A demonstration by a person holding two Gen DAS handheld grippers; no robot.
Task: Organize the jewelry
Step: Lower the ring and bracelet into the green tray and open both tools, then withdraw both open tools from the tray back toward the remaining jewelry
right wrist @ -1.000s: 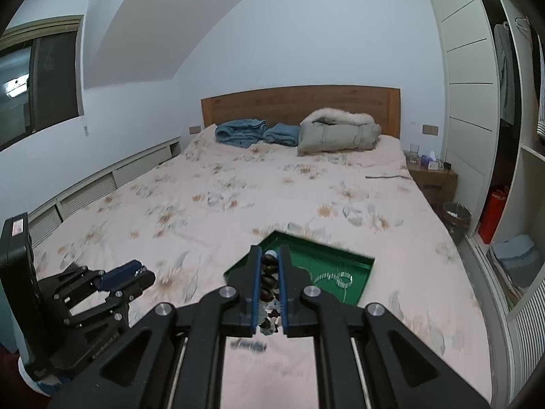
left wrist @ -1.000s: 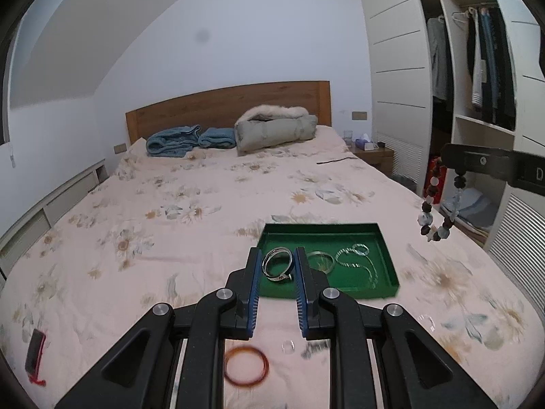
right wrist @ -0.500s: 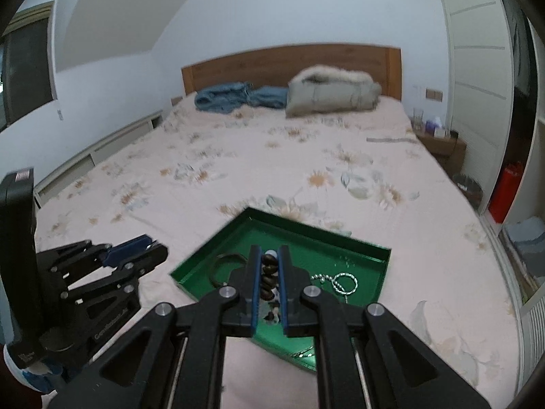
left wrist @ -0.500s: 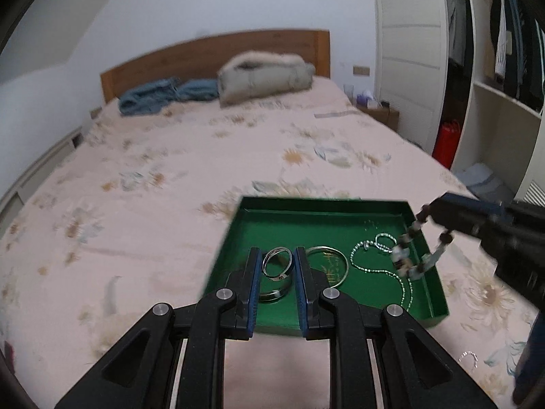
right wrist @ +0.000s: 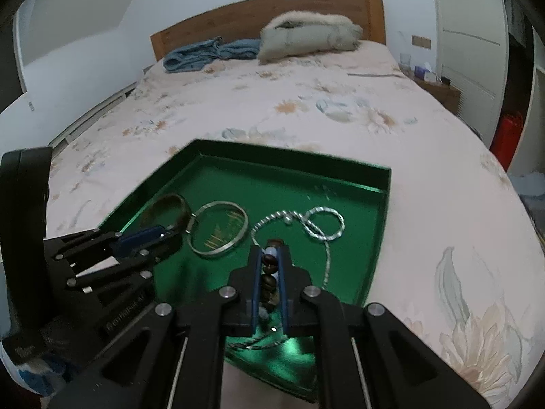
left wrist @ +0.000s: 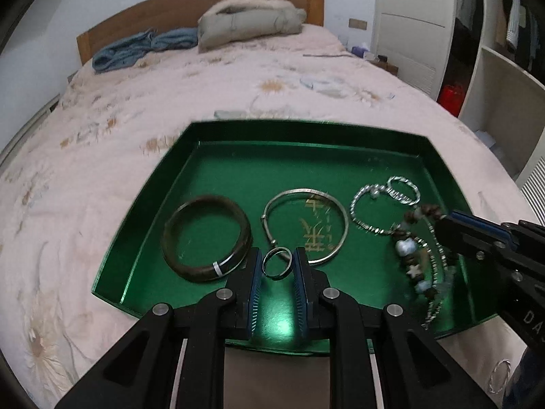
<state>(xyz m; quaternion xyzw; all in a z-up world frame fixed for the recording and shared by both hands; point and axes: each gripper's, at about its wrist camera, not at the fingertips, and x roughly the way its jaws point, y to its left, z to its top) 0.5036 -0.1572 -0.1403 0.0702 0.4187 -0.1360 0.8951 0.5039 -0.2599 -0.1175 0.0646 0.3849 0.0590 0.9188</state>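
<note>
A: Where does the left gripper (left wrist: 277,266) stand?

B: Over the near part of the green tray (left wrist: 238,129), which lies on the flowered bed (left wrist: 136,109). Its jaws are clamped on a small silver ring (left wrist: 276,262), held upright between the blue pads.

A: And the right gripper (right wrist: 270,272)?

B: Its jaws are nearly together, gripping a beaded bracelet (left wrist: 414,262). In the left wrist view the beads hang from its tip above the tray's right side, dark ones mixed with pale blue; they are smeared, so I cannot say whether the lowest beads touch the tray floor.

A: What lies in the tray?

B: A dark brown bangle (left wrist: 206,237) at the left, a thin silver bangle (left wrist: 306,225) just beside it over gold lettering, and a silver chain (left wrist: 385,204) looped at the right, trailing toward the near edge.

A: Anything off the tray?

B: A small clear ring (left wrist: 499,376) on the bedspread near the tray's right corner. Far up the bed, a folded blue garment (right wrist: 207,52) and a grey fur-trimmed coat (right wrist: 306,34) rest against the wooden headboard (right wrist: 265,10).
</note>
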